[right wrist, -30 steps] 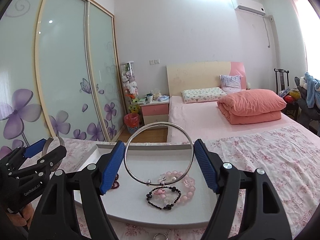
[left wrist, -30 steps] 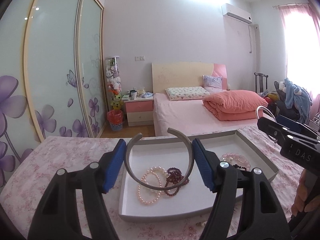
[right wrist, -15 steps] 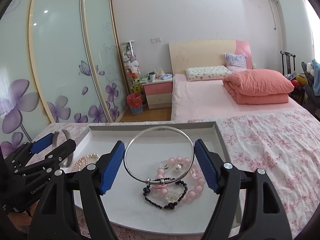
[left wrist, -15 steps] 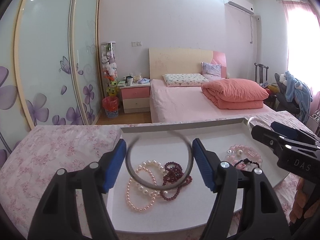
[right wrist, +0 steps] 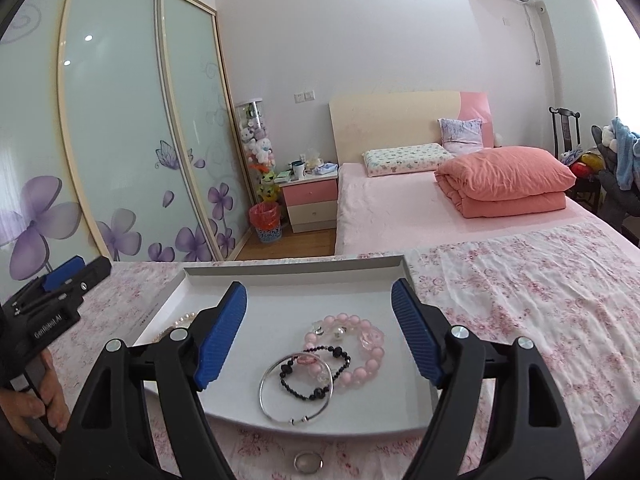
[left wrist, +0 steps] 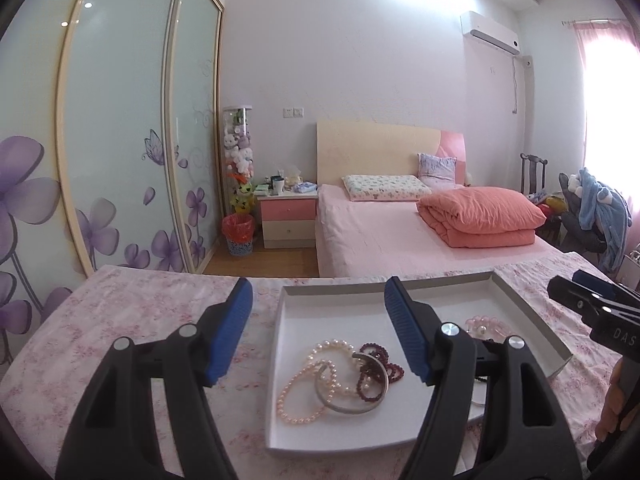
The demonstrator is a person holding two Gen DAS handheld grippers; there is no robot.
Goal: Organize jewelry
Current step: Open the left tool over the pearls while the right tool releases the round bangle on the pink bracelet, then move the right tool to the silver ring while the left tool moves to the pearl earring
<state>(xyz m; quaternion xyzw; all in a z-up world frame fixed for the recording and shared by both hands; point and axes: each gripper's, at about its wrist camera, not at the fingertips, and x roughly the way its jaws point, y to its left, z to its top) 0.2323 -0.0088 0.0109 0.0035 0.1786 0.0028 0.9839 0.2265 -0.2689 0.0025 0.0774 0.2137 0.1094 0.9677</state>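
Note:
A shallow white tray [left wrist: 340, 285] lies on the floral cloth. In the left wrist view it holds a grey open cuff bangle [left wrist: 352, 402] lying over a pearl bracelet [left wrist: 298, 392] and a dark red bead bracelet [left wrist: 378, 364]. My left gripper [left wrist: 318, 304] hovers open over the tray's left rim with nothing between its fingers. In the right wrist view a thin silver bangle [right wrist: 296, 392] rests flat in the tray [right wrist: 296, 270], overlapping a black bead bracelet [right wrist: 316, 372] and a pink bead bracelet [right wrist: 354, 344]. My right gripper [right wrist: 318, 308] is open above them, empty.
A small ring [right wrist: 307, 462] lies on the cloth just in front of the tray. The other gripper shows at each view's edge: left gripper [right wrist: 76, 276], right gripper [left wrist: 580, 292]. A hand [right wrist: 40, 396] holds the left one. Bed and nightstand stand beyond.
The grey cuff has left my left jaws and now lies on the pearls. The silver bangle has left my right jaws and lies in the tray. Both grippers drew back.

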